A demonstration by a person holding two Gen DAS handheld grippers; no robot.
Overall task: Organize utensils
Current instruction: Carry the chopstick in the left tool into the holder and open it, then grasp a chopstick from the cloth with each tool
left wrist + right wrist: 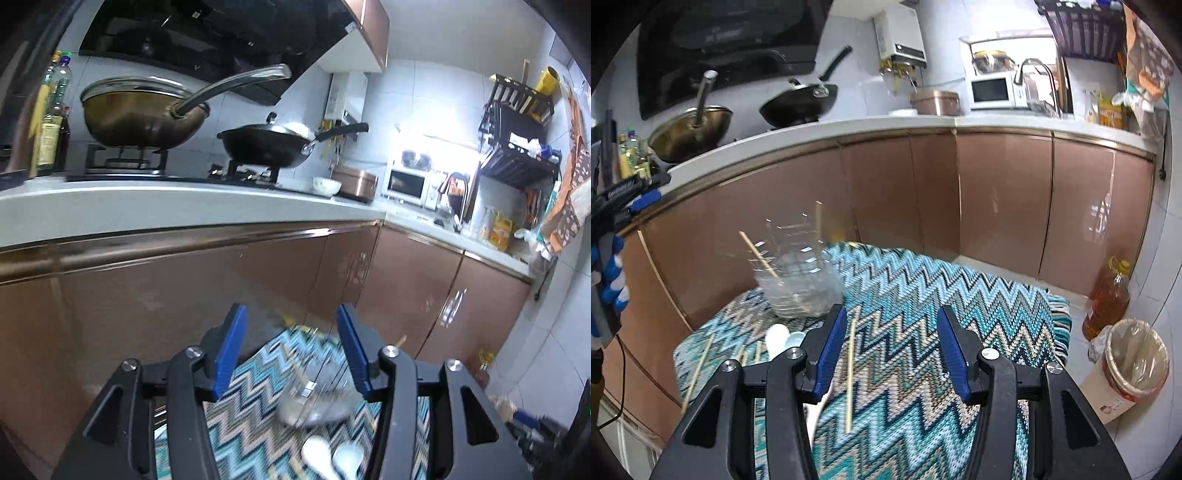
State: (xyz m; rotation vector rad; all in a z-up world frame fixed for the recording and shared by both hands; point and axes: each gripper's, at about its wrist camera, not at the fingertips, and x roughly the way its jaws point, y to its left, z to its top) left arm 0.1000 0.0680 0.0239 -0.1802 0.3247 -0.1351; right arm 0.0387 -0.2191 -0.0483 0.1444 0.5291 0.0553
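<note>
- Two thin wooden chopsticks point(758, 254) stand in the clear plastic holder point(798, 280) at 11 o'clock on the blue zigzag cloth point(923, 295).
- Left to sort, by my read: loose wooden chopstick point(851, 373) at 6 o'clock, several more sticks point(698, 373) at 8 o'clock, and two white ceramic spoons point(332, 459) just beside the holder.
- Right gripper point(892, 347): jaws spread, empty, loose stick lies below, near its left pad; no contact.
- Left gripper point(291, 350): jaws spread, nothing btwn them, above the holder.
</note>
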